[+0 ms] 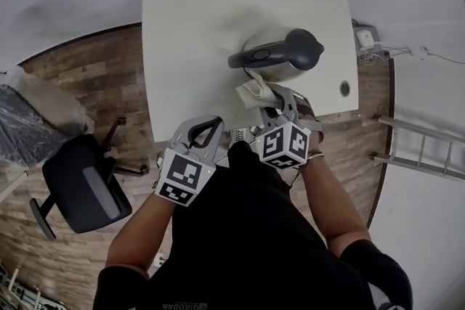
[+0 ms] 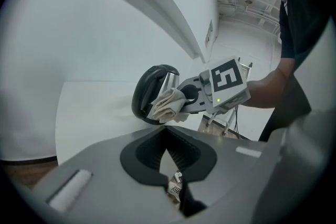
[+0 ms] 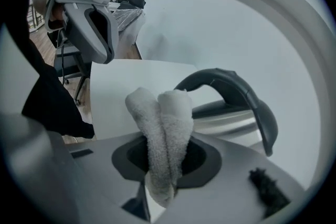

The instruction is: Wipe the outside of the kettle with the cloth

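A steel kettle (image 1: pixel 270 53) with a dark handle and lid stands near the front right of the white table (image 1: pixel 192 18). My right gripper (image 1: pixel 275 101) is shut on a folded white cloth (image 1: pixel 253 92), which it holds against the kettle's near side. In the right gripper view the cloth (image 3: pixel 164 128) sticks up between the jaws, just in front of the kettle (image 3: pixel 231 113). My left gripper (image 1: pixel 205 130) hovers at the table's front edge, left of the kettle, shut and empty. The left gripper view shows the kettle (image 2: pixel 151 93) and the cloth (image 2: pixel 169 104) ahead.
A black office chair (image 1: pixel 83 185) stands on the wood floor to the left, with a plastic-covered object (image 1: pixel 29 112) behind it. A ladder (image 1: pixel 421 149) lies to the right. A cable hole (image 1: pixel 344 88) sits at the table's right front corner.
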`<move>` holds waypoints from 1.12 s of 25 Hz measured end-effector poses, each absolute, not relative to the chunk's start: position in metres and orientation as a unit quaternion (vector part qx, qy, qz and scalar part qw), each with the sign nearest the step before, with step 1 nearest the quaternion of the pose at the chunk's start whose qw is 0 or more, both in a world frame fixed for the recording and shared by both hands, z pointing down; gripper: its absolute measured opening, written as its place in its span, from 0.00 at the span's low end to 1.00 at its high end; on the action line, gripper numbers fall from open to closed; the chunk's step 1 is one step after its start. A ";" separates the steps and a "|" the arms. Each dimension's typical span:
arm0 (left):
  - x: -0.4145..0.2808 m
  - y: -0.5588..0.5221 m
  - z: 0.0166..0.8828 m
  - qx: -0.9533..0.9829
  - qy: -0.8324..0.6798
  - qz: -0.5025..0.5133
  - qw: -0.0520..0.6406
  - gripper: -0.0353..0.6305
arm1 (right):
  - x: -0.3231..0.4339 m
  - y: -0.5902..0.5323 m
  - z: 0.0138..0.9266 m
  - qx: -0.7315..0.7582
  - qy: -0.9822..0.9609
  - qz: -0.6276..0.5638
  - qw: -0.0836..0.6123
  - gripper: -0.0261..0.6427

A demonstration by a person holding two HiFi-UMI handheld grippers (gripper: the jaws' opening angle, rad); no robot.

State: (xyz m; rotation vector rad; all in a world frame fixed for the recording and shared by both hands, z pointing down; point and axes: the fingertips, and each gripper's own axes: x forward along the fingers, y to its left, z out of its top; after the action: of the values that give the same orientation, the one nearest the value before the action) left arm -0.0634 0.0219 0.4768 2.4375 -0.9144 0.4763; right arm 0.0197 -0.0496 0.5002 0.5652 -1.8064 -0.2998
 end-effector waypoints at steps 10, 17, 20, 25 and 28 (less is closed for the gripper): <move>-0.072 0.017 0.502 0.892 -0.310 0.205 0.259 0.06 | 0.016 -0.051 0.560 0.255 -0.748 -0.113 0.601 0.19; -0.087 0.005 0.498 0.883 -0.325 0.205 0.271 0.06 | 0.017 -0.034 0.519 0.297 -0.777 -0.110 0.544 0.19; -0.079 -0.009 0.474 0.902 -0.303 0.205 0.229 0.06 | 0.033 -0.013 0.477 0.373 -0.812 -0.015 0.449 0.19; -0.055 -0.018 0.440 0.917 -0.294 0.193 0.189 0.06 | 0.124 -0.003 0.488 0.518 -0.764 0.308 0.230 0.19; -0.047 -0.016 0.440 0.911 -0.303 0.208 0.188 0.06 | 0.164 -0.025 0.520 0.541 -0.678 0.494 0.057 0.19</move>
State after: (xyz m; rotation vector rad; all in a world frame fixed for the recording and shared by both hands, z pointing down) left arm -0.0469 -0.0159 0.4398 2.5637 -0.8519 0.5855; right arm 0.1645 -0.0255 0.5199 1.6402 -2.0576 1.4975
